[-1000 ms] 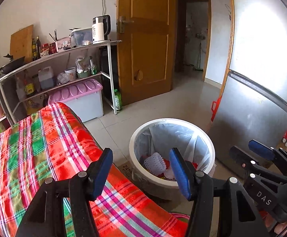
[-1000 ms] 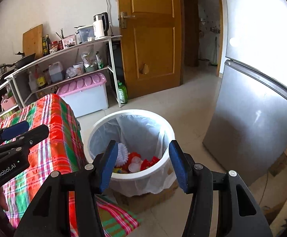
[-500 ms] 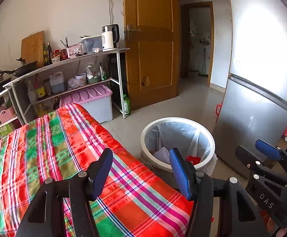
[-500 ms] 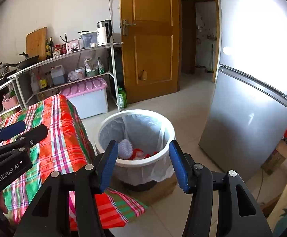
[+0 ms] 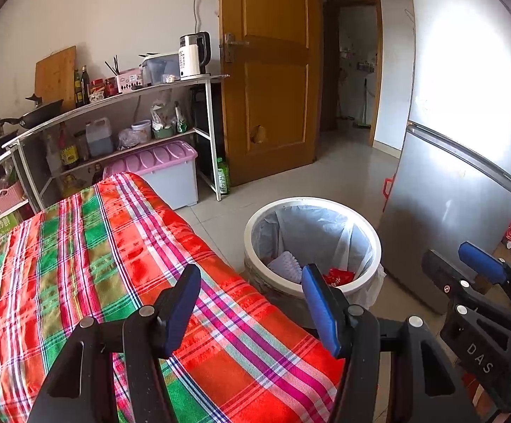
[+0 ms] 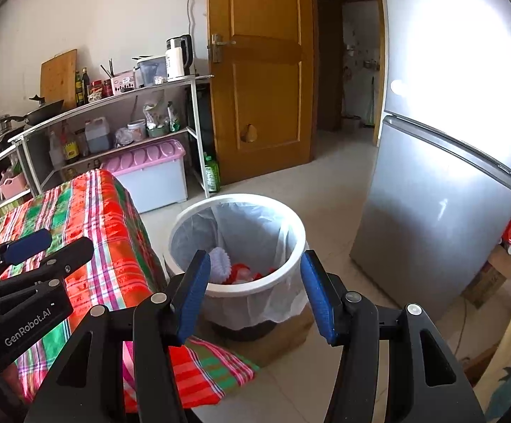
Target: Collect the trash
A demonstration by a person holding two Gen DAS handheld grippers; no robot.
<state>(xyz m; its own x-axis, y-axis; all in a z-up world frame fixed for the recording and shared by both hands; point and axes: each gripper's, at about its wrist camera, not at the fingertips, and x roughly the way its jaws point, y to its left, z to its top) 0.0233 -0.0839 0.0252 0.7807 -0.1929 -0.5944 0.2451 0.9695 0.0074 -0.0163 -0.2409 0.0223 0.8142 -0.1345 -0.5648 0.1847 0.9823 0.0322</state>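
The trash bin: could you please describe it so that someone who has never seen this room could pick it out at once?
Start at the tall silver fridge and look to the floor between it and the table with the plaid cloth. There stands the trash bin, a round white pail lined with a thin clear bag. Unlike the lidded pink-topped storage box nearby, it is open and holds red and white scraps.

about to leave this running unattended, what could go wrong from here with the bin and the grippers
Both the left gripper and right gripper are open and empty, so nothing can drop. The trash bin sits close to the plaid tablecloth corner; a swing could snag the cloth. The bin liner hangs loose outside and might be pulled off.
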